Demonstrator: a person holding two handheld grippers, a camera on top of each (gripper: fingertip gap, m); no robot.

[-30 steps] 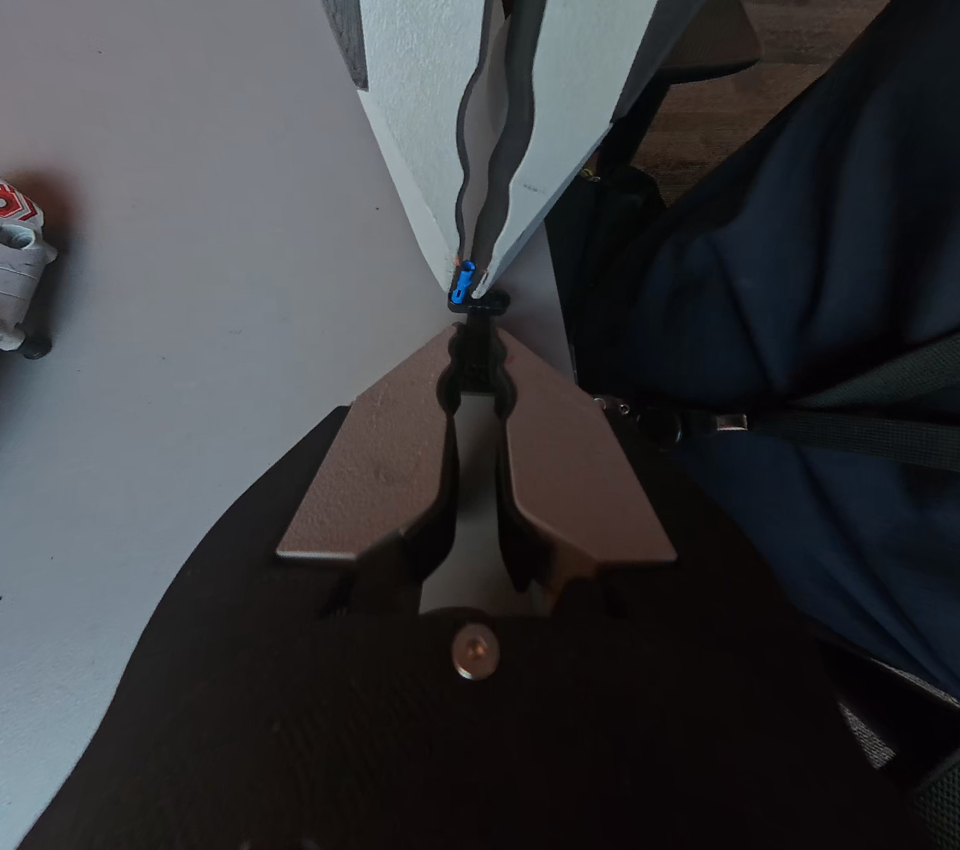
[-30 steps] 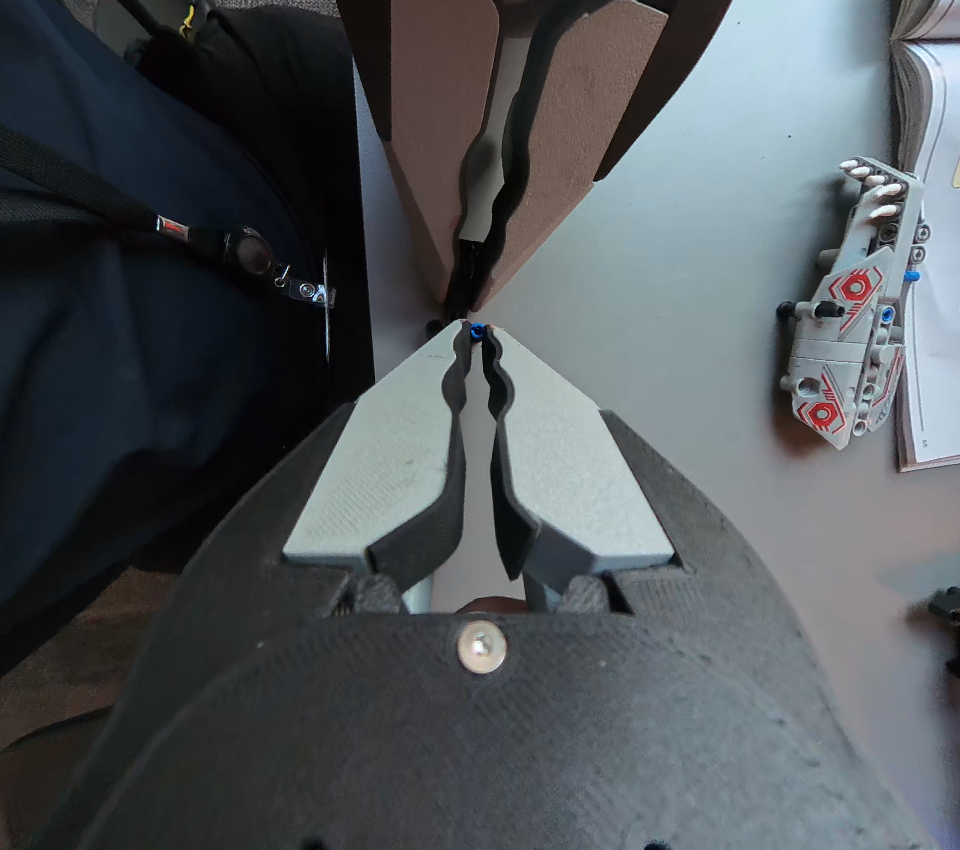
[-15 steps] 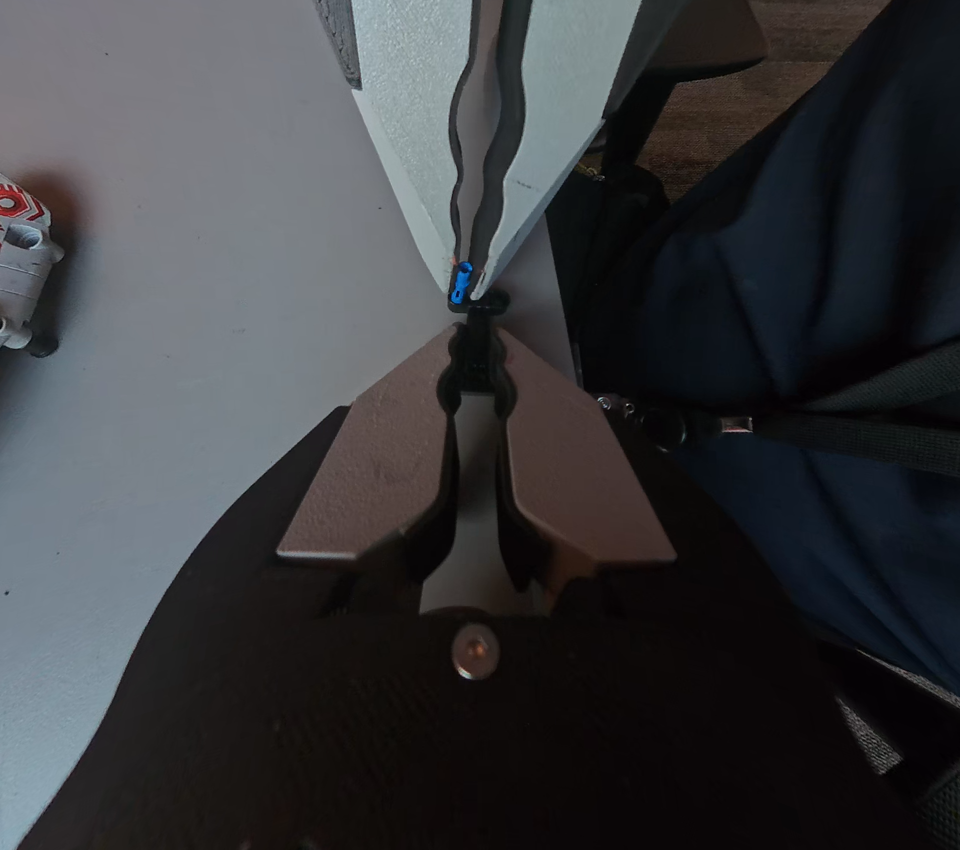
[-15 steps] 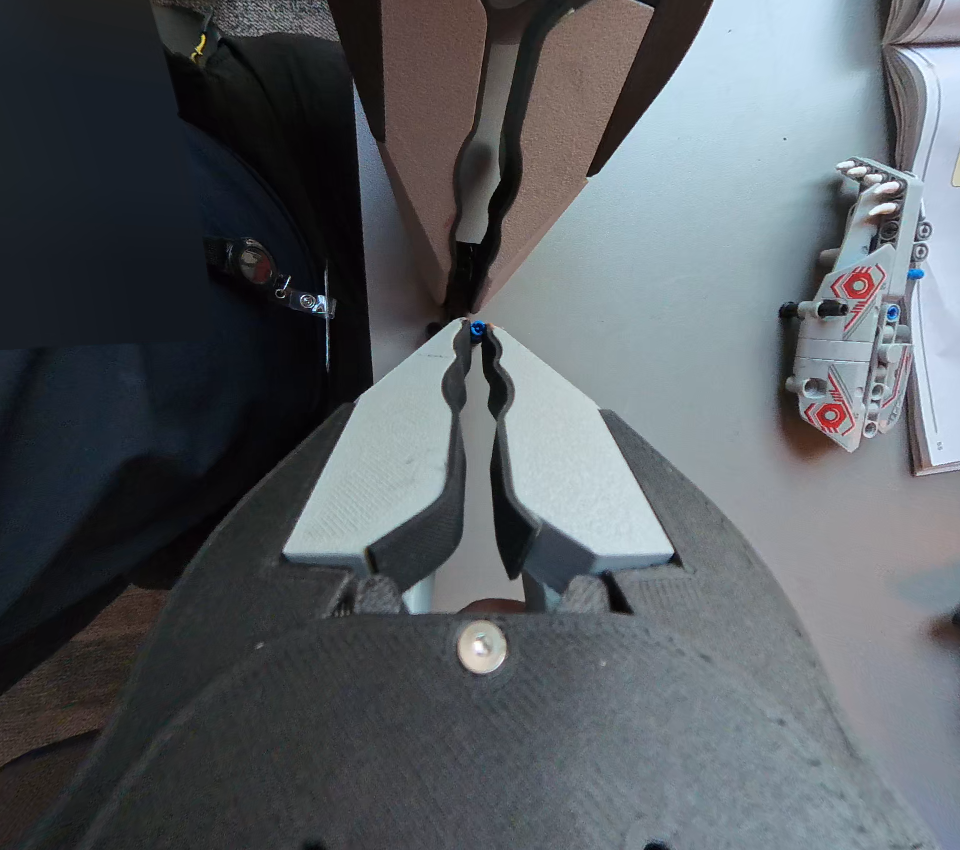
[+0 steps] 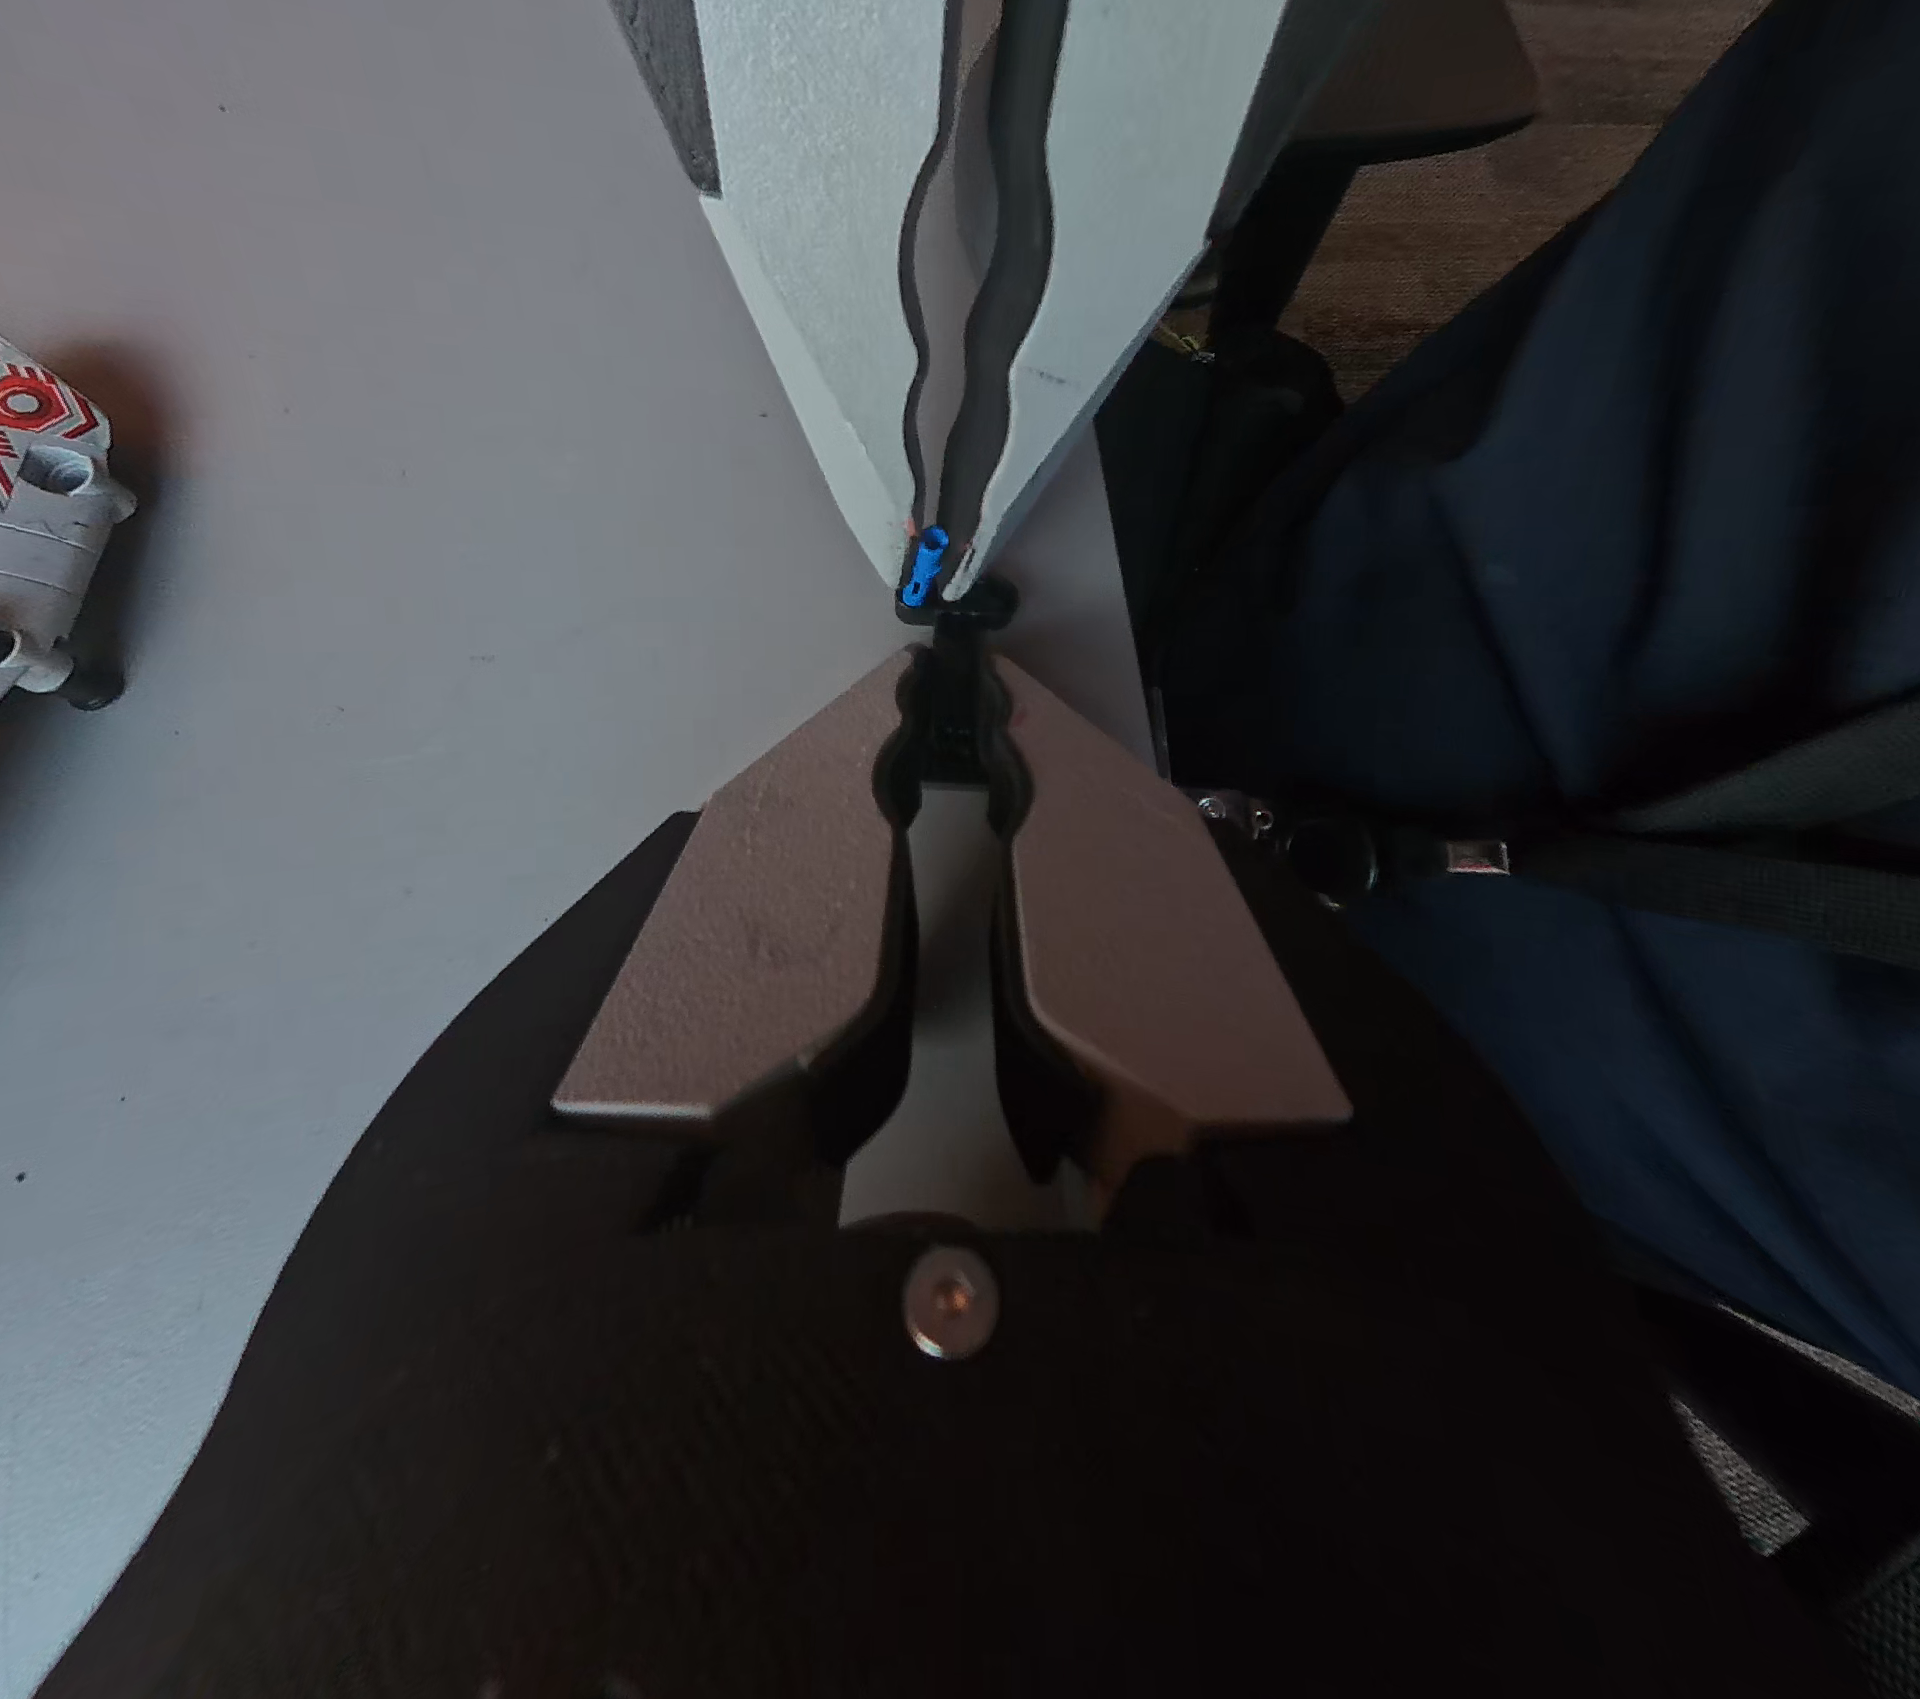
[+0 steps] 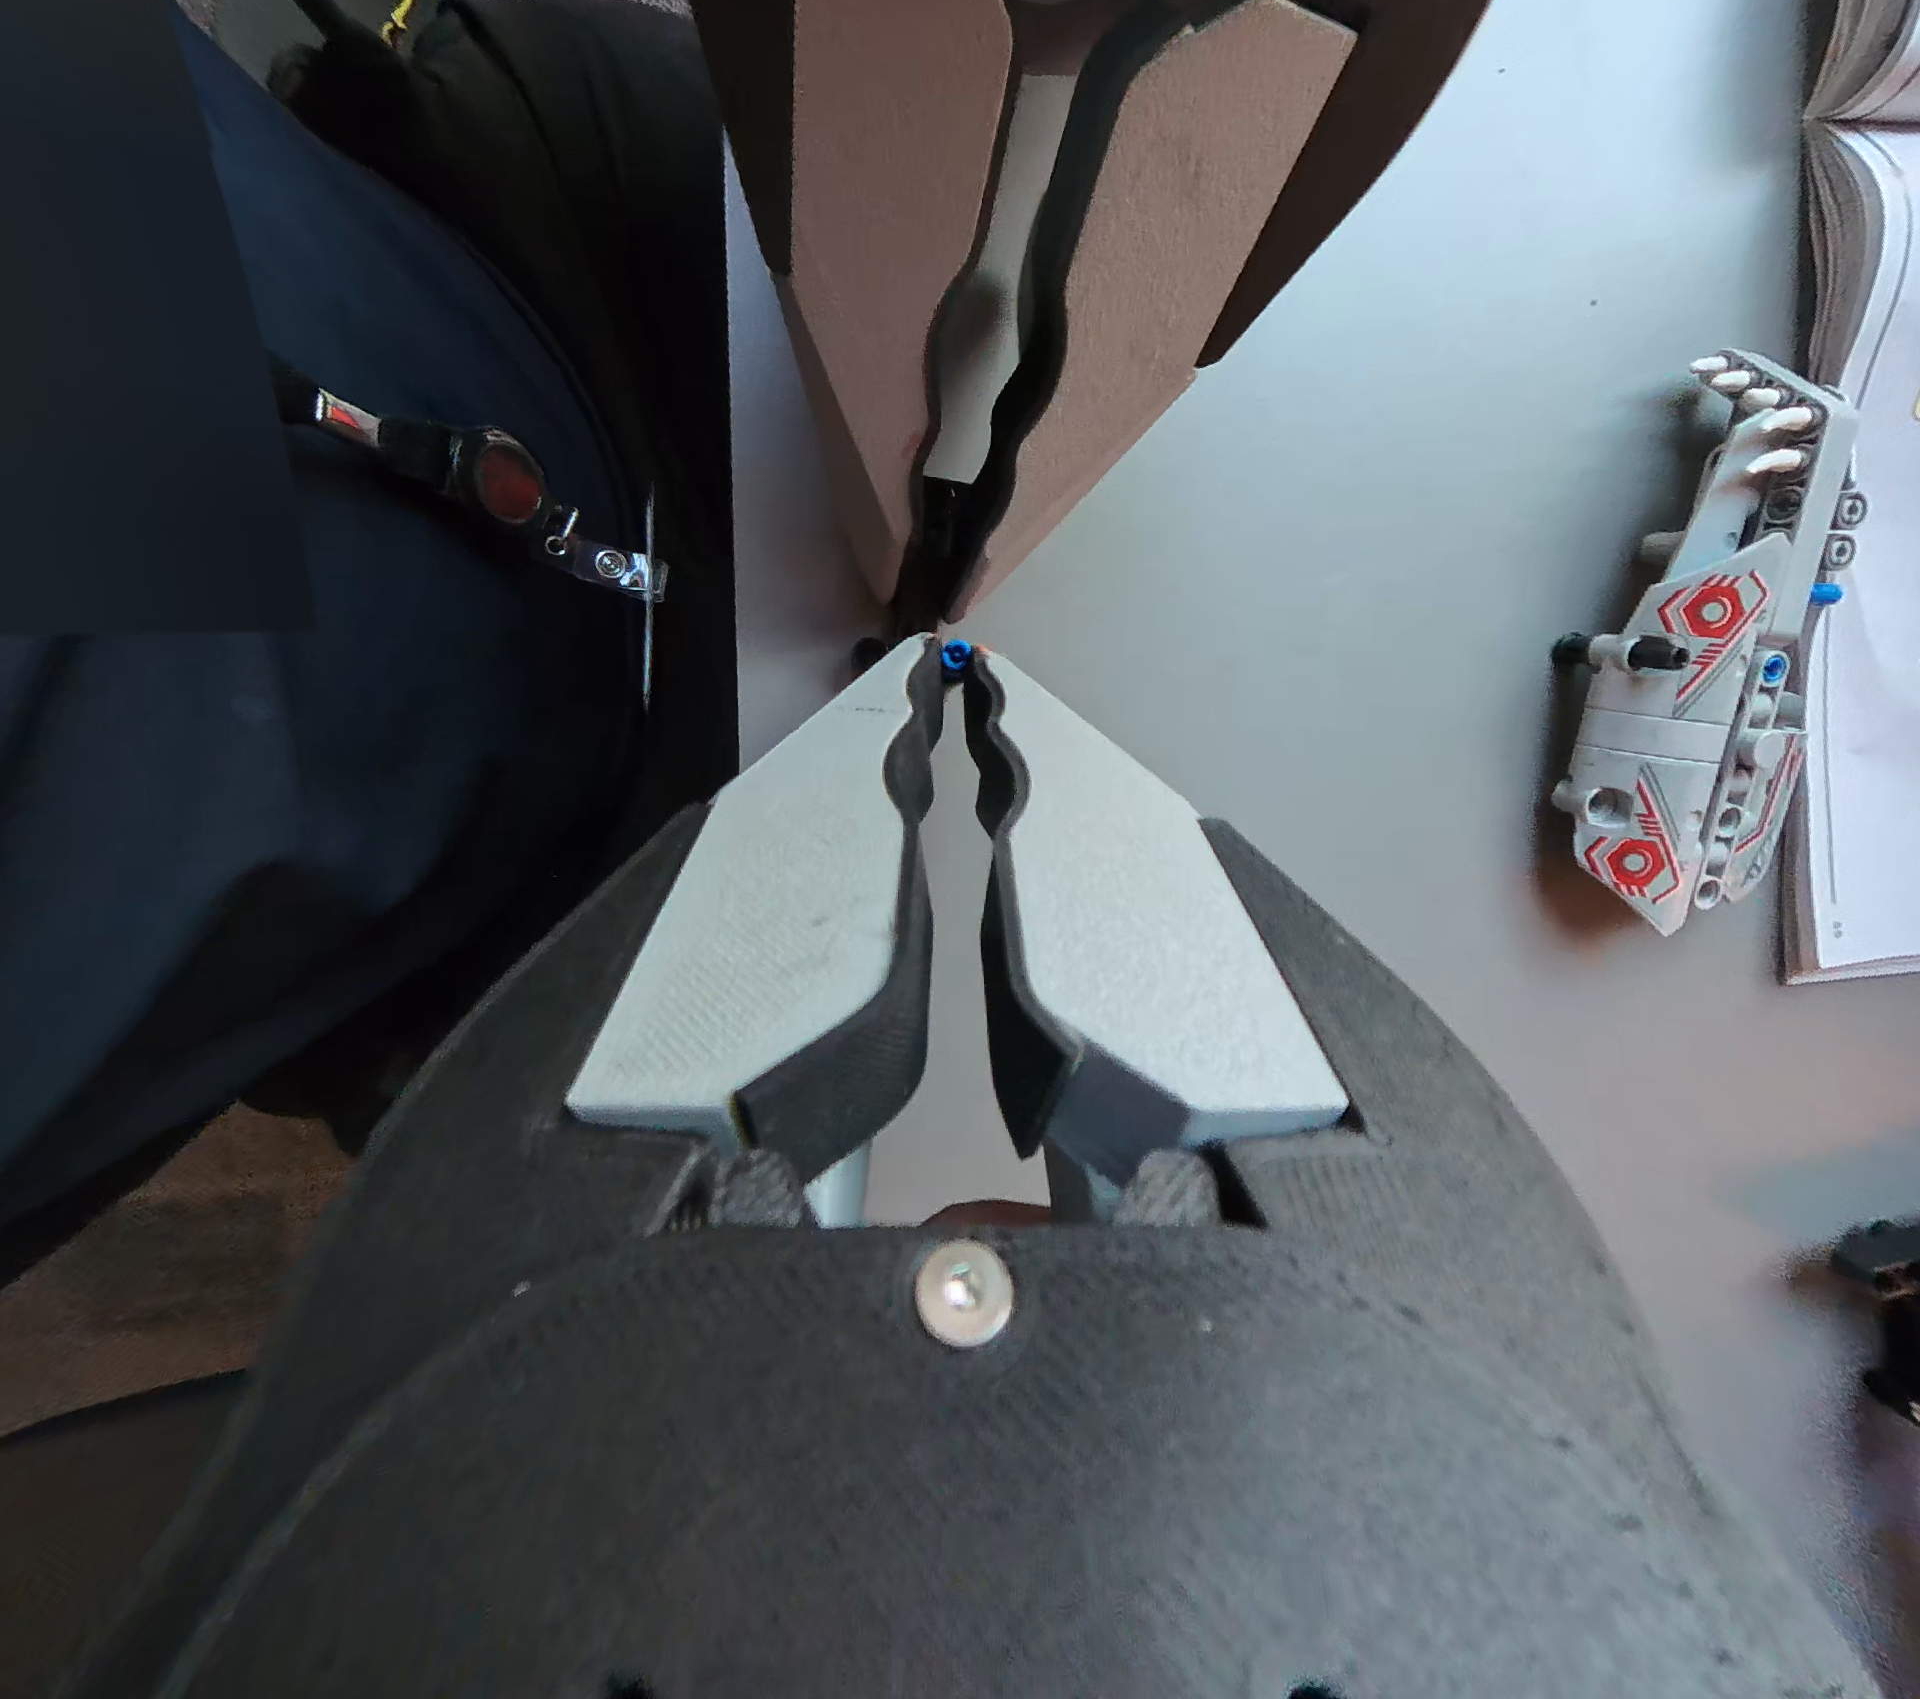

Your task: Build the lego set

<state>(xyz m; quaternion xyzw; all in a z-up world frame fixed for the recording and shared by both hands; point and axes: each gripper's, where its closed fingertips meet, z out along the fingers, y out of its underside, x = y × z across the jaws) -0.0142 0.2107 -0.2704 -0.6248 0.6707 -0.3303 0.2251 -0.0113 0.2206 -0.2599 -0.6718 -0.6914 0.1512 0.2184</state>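
Over the grey table (image 6: 1351, 610), blue pin (image 6: 955, 658) pinched in right claw (image 6: 951, 662) tips.

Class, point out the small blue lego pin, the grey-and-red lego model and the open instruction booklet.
small blue lego pin (image 5: 924, 566), left wrist view, its shaft.
grey-and-red lego model (image 6: 1704, 662), right wrist view, its grey side panel.
open instruction booklet (image 6: 1860, 766), right wrist view, its white page.

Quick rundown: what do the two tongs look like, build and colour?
Left tongs: brown wedge-shaped fingers with wavy black pads, black textured body, one silver screw. Right tongs: same shape, light grey fingers, black wavy pads, black body. No cables visible.
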